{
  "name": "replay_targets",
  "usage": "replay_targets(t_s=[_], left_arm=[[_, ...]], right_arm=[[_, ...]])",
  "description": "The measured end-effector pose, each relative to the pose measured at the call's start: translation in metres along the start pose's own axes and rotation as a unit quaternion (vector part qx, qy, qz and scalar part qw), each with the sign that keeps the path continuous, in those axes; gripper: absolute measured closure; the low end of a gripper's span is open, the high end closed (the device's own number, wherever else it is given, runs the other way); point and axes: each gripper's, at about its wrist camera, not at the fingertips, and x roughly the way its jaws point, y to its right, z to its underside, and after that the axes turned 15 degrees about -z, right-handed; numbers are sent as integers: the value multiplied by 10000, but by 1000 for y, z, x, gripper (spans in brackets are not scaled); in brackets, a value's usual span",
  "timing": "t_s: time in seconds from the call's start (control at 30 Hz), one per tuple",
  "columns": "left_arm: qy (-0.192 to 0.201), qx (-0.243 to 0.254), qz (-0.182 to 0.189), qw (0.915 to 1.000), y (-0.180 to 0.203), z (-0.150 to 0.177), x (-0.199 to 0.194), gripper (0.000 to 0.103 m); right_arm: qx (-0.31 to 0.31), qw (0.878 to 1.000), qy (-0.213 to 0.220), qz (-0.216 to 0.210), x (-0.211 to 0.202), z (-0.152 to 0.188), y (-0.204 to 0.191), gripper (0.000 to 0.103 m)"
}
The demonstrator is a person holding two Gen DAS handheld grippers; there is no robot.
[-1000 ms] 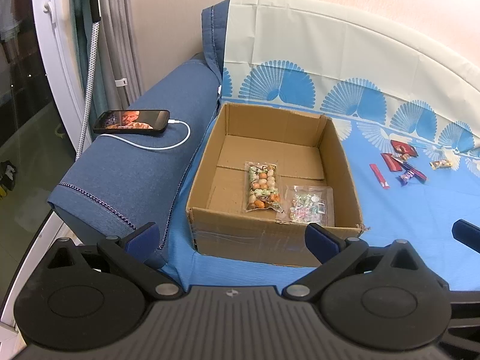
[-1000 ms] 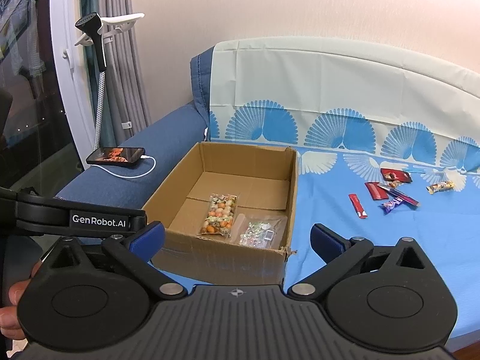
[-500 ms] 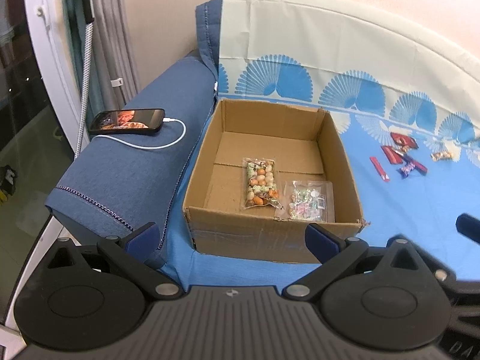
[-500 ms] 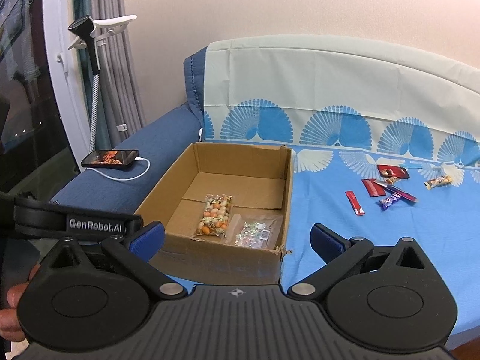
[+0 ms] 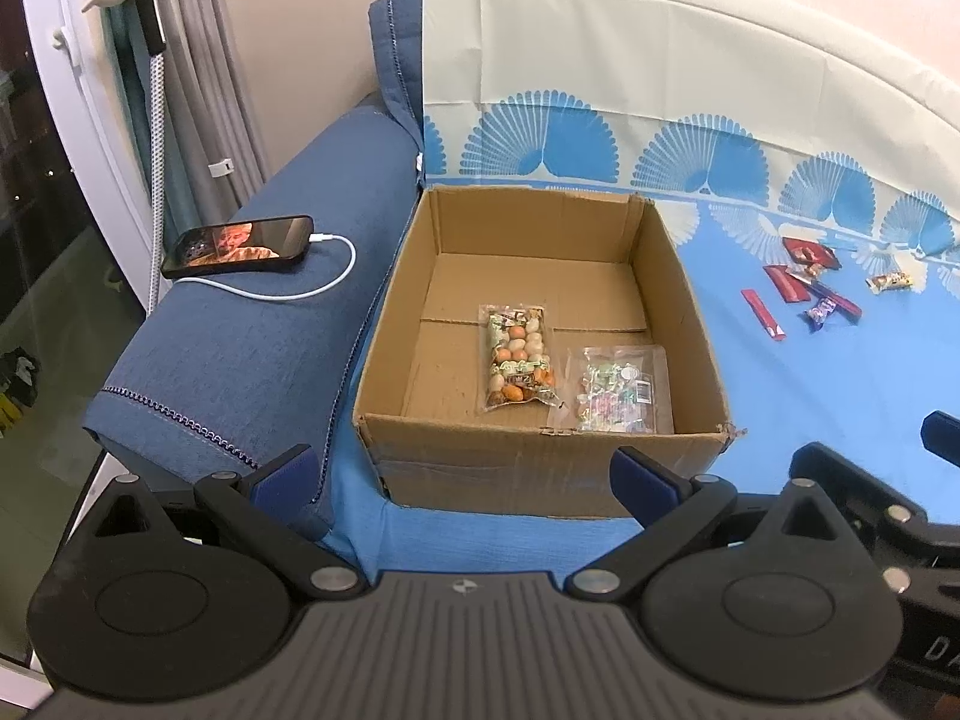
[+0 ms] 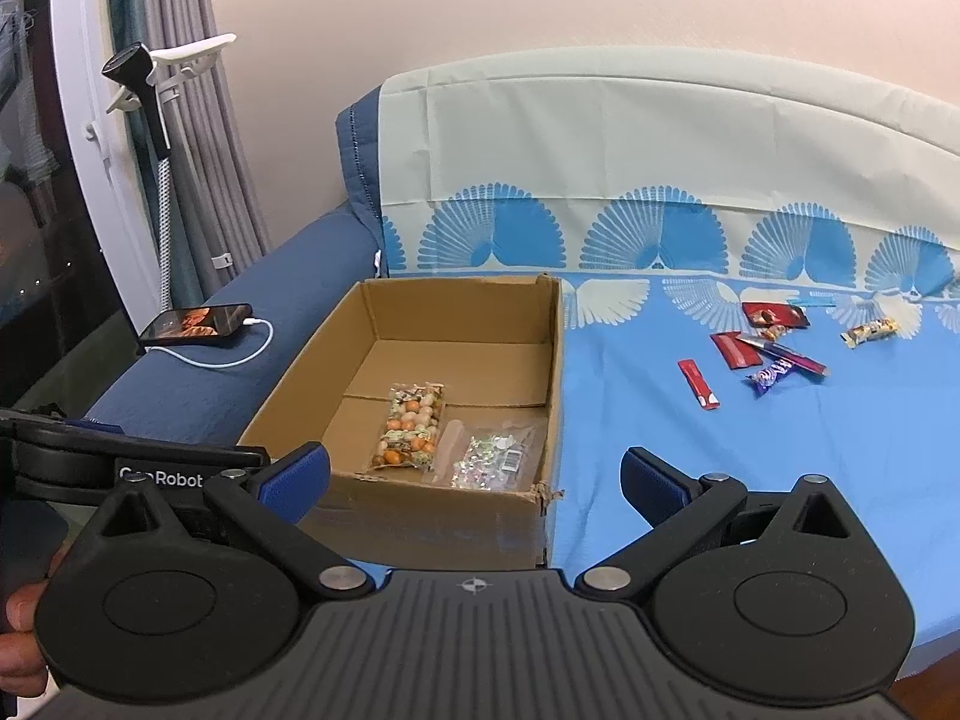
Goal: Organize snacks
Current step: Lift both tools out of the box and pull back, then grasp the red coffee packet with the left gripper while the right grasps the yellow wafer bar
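Right wrist view alone shows a thumb (image 6: 21, 609), both grippers' fingers apart, empty, short of cardboard box (image 5: 528, 471).

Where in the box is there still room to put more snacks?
The cardboard box has bare floor along its left wall and across the back. The front right corner is crowded: the nut bag and the clear candy bag lie there. The loose snacks sit apart on the blue sheet.

Blue sofa cover (image 6: 750, 468) carries cardboard box (image 6: 420, 516), scattered snack wrappers (image 6: 768, 354) well apart
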Motion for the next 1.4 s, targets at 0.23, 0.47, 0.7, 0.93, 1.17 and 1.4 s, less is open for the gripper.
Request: replay_targets(t_s=[0.23, 0.47, 0.7, 0.93, 1.17, 1.4], left_arm=[[-33, 94, -57, 9999, 11, -9, 4, 0], [-86, 288, 31, 9995, 33, -24, 7, 0], [-28, 504, 62, 9987, 68, -46, 9, 0], [-30, 865, 286, 9958, 128, -81, 18, 0], [-364, 1122, 471, 9919, 202, -114, 55, 0], [-939, 1215, 747, 9853, 279, -147, 115, 0]], right_arm=[[194, 9995, 127, 224, -2, -4, 24, 0], [424, 9972, 275, 555, -7, -5, 59, 0], [748, 9914, 485, 955, -18, -4, 108, 0], [1123, 9800, 641, 1514, -31, -2, 178, 0], [1600, 9644, 644, 2003, -34, 8, 254, 0], [2193, 9467, 650, 2267, -21, 15, 352, 0]])
